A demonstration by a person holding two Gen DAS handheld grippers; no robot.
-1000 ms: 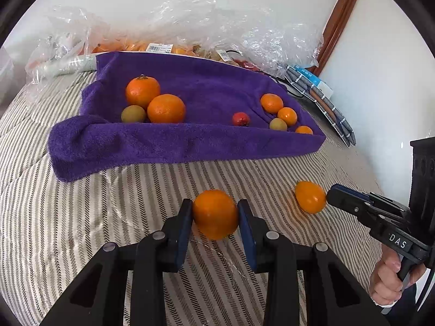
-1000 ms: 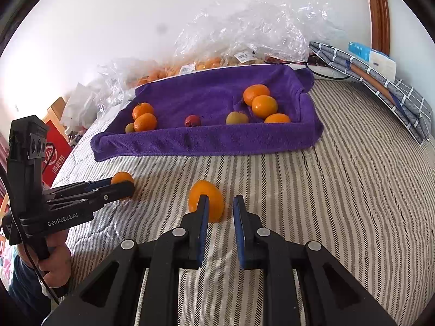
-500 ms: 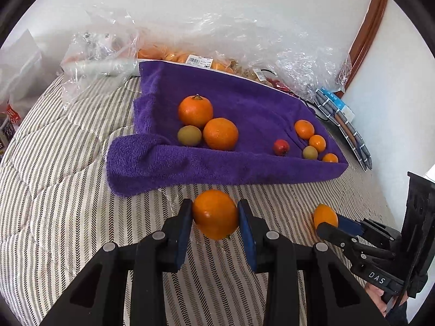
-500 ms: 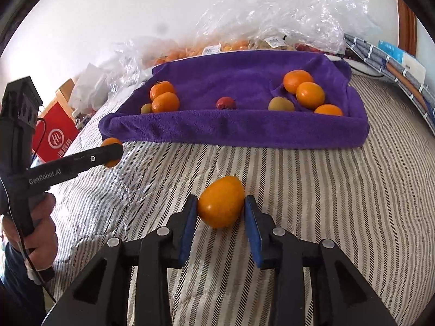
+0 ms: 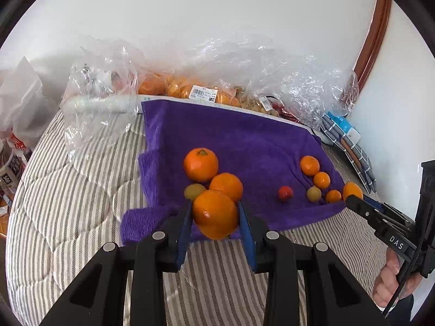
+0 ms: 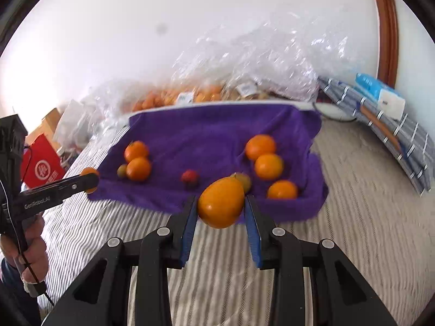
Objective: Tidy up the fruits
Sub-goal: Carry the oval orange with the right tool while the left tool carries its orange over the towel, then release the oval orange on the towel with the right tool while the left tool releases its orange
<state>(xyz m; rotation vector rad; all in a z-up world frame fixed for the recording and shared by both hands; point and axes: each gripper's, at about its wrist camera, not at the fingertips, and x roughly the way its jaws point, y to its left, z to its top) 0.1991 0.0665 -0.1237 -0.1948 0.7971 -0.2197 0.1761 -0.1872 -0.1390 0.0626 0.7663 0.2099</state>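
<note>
My left gripper [image 5: 214, 214] is shut on a round orange [image 5: 215, 214], held above the near left edge of the purple towel [image 5: 244, 138]. On the towel's left lie two oranges [image 5: 200, 164] and a green fruit [image 5: 193, 191]. My right gripper [image 6: 220, 206] is shut on an oval orange fruit [image 6: 220, 202], held over the towel's near edge [image 6: 285, 212]. A red fruit [image 6: 189, 176], a green fruit [image 6: 243, 180] and three small oranges [image 6: 268, 166] lie beyond it. Each gripper shows in the other's view, the right one [image 5: 353, 194] and the left one [image 6: 91, 180].
The towel lies on a striped bed cover [image 5: 68, 203]. Clear plastic bags of fruit [image 5: 206, 92] line the wall behind. Folded checked cloth and a blue pack [image 6: 380, 114] lie at the right. A red bag [image 6: 43, 168] stands at the left.
Both grippers have lifted their fruit off the bed and moved forward to the towel's near edge. The right gripper closed on the oval orange fruit during this time.
</note>
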